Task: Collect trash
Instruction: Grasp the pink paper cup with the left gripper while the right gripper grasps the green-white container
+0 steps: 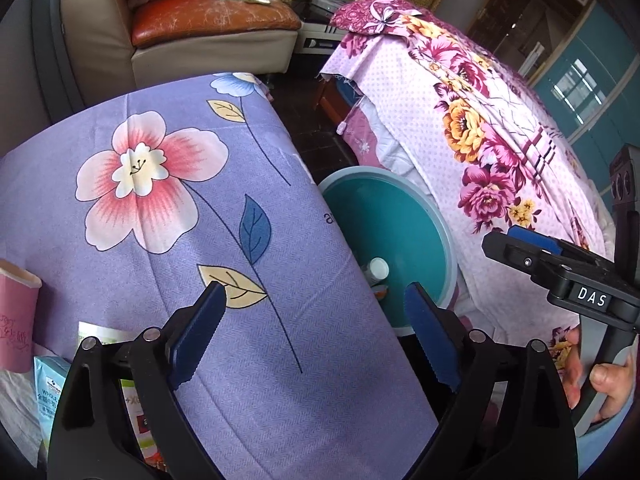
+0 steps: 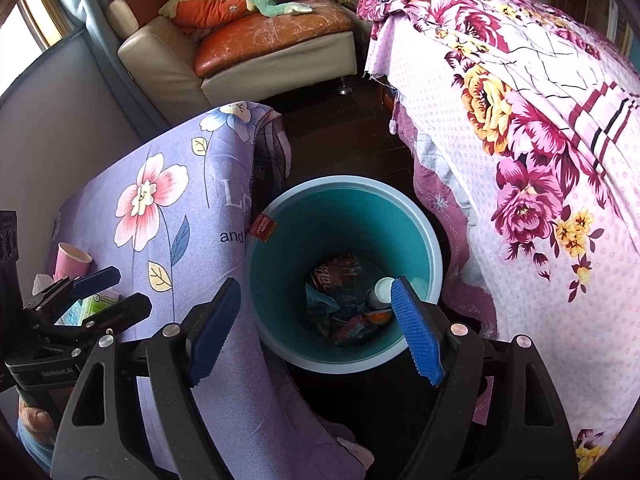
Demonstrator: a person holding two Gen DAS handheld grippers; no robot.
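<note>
The left gripper (image 1: 314,334) stands spread wide with nothing between its 2 blue ridged pads, hanging over the lilac flower-printed cloth (image 1: 168,208) that drapes the low table; the right gripper (image 2: 316,330) is likewise spread and empty, poised above the round teal plastic bin with a pale rim (image 2: 344,216); trash not yet collected lies at the cloth's left end: a pink paper cup (image 1: 16,316), a pale blue printed packet (image 1: 50,396) and a green-and-white carton (image 1: 100,334); all look light and thin, so the cup would crush if squeezed across its wall and is best pinched at the rim, while the packet, probably slippery, wants a grip on 1 edge; only the right wrist view shows the bin's bottom, with crumpled wrappers (image 2: 340,280) and a small white-capped bottle (image 2: 380,290); the left wrist view shows the carton and packet plainly.
</note>
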